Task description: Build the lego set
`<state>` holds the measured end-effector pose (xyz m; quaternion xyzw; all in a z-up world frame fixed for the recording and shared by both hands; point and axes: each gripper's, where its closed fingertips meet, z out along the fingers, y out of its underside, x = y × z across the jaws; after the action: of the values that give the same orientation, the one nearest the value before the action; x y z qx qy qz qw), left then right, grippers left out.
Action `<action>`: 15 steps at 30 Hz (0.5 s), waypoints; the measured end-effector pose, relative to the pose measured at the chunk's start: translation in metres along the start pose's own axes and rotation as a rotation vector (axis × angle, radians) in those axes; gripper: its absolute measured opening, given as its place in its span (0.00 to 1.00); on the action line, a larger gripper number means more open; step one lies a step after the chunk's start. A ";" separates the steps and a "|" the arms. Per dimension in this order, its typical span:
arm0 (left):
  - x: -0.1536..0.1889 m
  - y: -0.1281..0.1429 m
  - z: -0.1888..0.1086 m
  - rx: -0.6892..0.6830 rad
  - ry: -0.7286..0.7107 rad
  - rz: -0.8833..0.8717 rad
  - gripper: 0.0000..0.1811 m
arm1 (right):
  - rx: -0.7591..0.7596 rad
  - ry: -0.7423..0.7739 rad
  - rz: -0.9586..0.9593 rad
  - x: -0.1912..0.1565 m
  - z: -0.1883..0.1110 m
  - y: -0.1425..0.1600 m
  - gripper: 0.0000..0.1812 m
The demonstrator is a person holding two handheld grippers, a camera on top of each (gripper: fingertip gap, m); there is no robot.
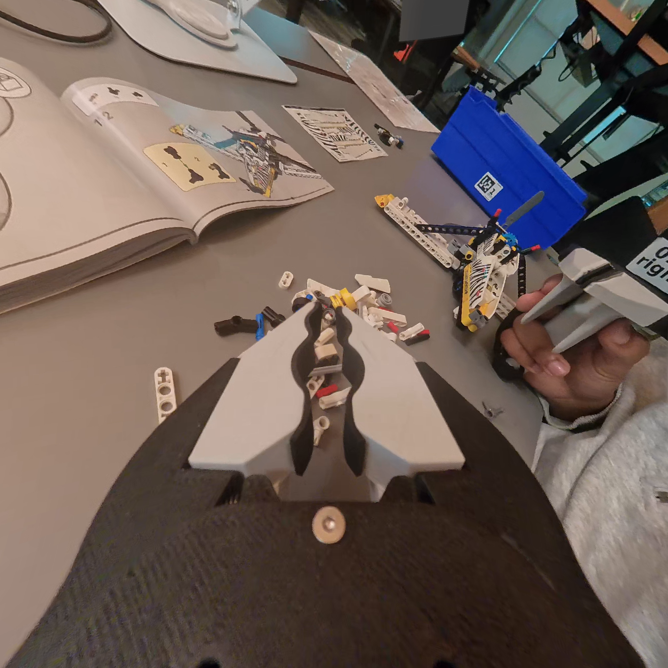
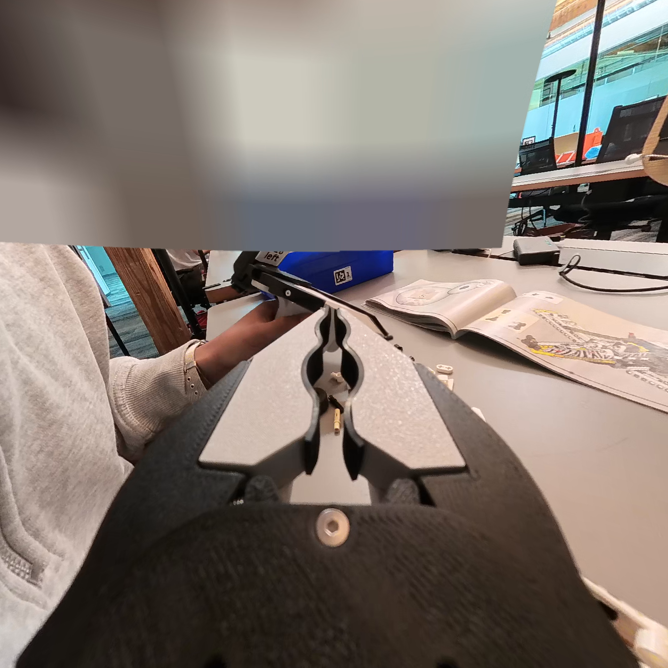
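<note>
Left tool (image 1: 327, 307): jaws nearly closed with a narrow gap, nothing gripped, tips over the heap of loose lego pieces (image 1: 365, 307) on the grey counter (image 1: 253, 260). Right tool (image 2: 332, 316): jaws likewise nearly closed and empty, raised above the counter. Partly built helicopter model (image 1: 480, 274): on the counter, right of the heap, near a blue bin (image 1: 506, 162). Open instruction booklet (image 1: 126, 173): left of the heap. Sticker sheet (image 1: 334, 132): beyond the booklet.
</note>
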<state>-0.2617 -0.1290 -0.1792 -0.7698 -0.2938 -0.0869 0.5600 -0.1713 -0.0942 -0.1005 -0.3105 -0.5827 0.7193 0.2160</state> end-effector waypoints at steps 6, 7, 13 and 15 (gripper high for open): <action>-0.003 0.005 0.005 -0.044 -0.030 0.001 0.03 | 0.000 0.001 0.000 0.001 0.000 0.000 0.00; -0.004 0.006 0.005 -0.051 -0.032 -0.004 0.03 | 0.000 0.001 0.001 0.001 0.000 0.000 0.00; -0.006 0.008 0.007 -0.067 -0.046 -0.009 0.03 | -0.001 0.001 -0.002 0.001 0.000 0.000 0.00; -0.007 0.010 0.008 -0.078 -0.047 -0.016 0.03 | 0.000 0.001 -0.003 0.001 0.000 0.000 0.00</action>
<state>-0.2635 -0.1262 -0.1929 -0.7905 -0.3093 -0.0847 0.5218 -0.1717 -0.0935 -0.1010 -0.3102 -0.5829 0.7189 0.2173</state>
